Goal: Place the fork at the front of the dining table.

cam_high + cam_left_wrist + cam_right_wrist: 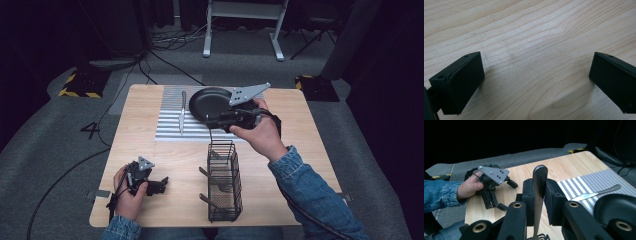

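A metal utensil handle (539,185) stands upright, clamped between the right tongs (539,195) above the wire basket (224,182), which holds more utensils. Beside them, a black pan (212,102) and knife (182,111) lie on the striped mat (167,127). The left tongs (534,80) rest wide apart, empty, on the table (529,32).

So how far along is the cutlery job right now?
Looks partway. One knife already lies on the striped mat beside the pan. The right gripper is clamped on a utensil handle above the wire basket, which holds more utensils. The left gripper rests open.
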### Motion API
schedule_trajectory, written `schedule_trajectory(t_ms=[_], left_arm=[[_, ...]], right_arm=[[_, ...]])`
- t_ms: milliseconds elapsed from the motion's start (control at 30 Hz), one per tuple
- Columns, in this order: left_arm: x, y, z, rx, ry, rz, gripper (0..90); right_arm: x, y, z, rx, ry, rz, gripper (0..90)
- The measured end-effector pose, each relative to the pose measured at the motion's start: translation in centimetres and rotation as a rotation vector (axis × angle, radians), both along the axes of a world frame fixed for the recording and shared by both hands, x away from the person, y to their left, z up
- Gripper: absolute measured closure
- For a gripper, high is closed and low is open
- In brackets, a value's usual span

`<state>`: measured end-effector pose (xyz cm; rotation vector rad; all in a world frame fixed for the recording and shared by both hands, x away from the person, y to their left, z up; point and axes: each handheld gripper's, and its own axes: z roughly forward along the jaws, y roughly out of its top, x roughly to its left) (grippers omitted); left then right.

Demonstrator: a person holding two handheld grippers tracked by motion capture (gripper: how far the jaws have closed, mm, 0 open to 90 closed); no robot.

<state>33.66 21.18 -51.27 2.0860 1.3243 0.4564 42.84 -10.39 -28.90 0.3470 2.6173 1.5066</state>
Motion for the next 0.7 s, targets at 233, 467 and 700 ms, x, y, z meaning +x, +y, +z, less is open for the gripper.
schedule_trajectory(t_ms=[233, 467, 700], left_arm=[[0.0, 0.0, 0.0, -0.001, 0.0, 0.0, 0.0], [0.0, 0.0, 0.0, 0.0, 0.003, -0.001, 0.0], [0.0, 0.0, 0.0, 0.0, 0.003, -0.001, 0.0]], right_arm=[[0.0, -0.9, 1.4, 0.023, -0.013, -0.032, 79.5], [0.1, -1.9, 2.8, 0.05, -0.024, -0.063, 79.5], [0.2, -3.1, 4.2, 0.096, -0.029, -0.094, 79.5]])
